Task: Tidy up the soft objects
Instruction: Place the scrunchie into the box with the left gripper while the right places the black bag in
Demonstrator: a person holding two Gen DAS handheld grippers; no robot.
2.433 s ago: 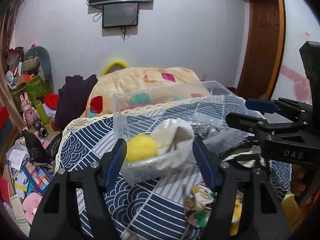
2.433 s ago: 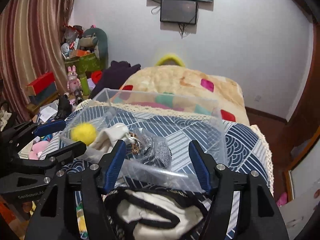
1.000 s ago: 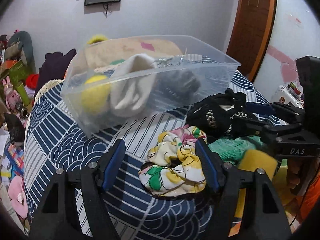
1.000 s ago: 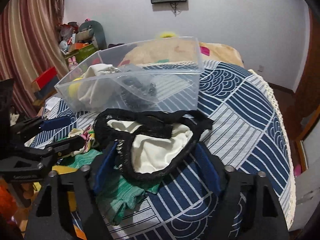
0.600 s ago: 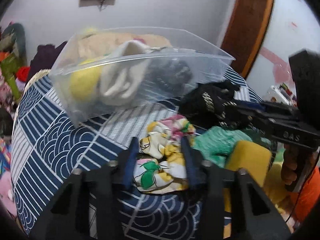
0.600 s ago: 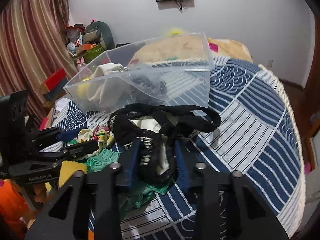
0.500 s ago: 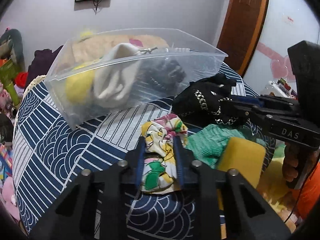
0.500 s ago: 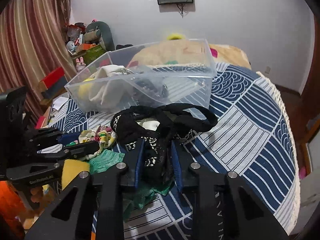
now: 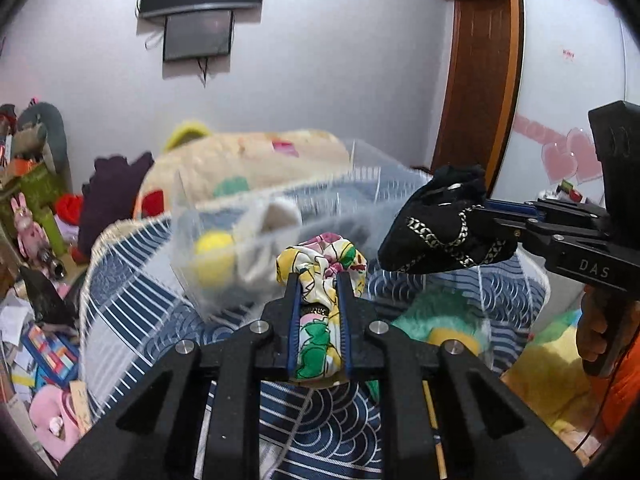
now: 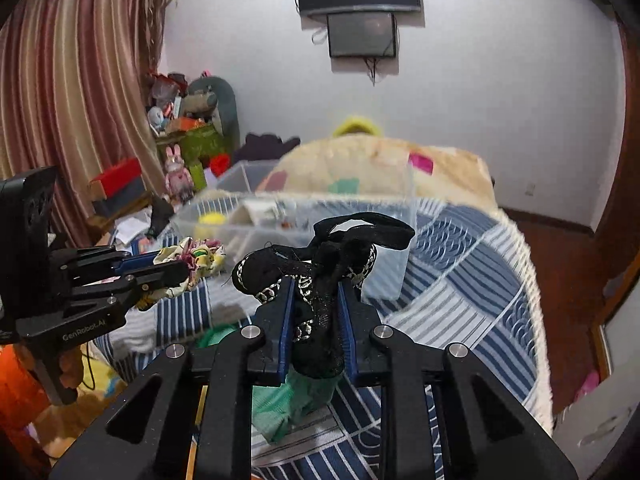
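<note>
My left gripper (image 9: 318, 280) is shut on a floral scrunchie (image 9: 320, 260) and holds it above the blue patterned bed cover; it also shows in the right wrist view (image 10: 192, 258). My right gripper (image 10: 314, 286) is shut on a black lace garment (image 10: 320, 272), lifted clear of the bed, and it shows in the left wrist view (image 9: 444, 236). A clear plastic bin (image 9: 256, 240) stands just beyond both grippers, holding a yellow ball (image 9: 212, 244) and a cream cloth (image 9: 276, 216). A green knit cloth (image 10: 276, 404) lies below my right gripper.
A yellow sponge (image 9: 454, 338) lies by the green cloth (image 9: 432, 314) at the bed's near edge. A cream quilt (image 10: 380, 168) lies behind the bin (image 10: 288, 216). Toys and boxes (image 10: 188, 132) crowd the left wall. A wooden door (image 9: 480, 80) stands at right.
Both grippers have shut on their items and lifted them off the bed: the left with the scrunchie, the right with the black garment. The views are tilted up toward the bin.
</note>
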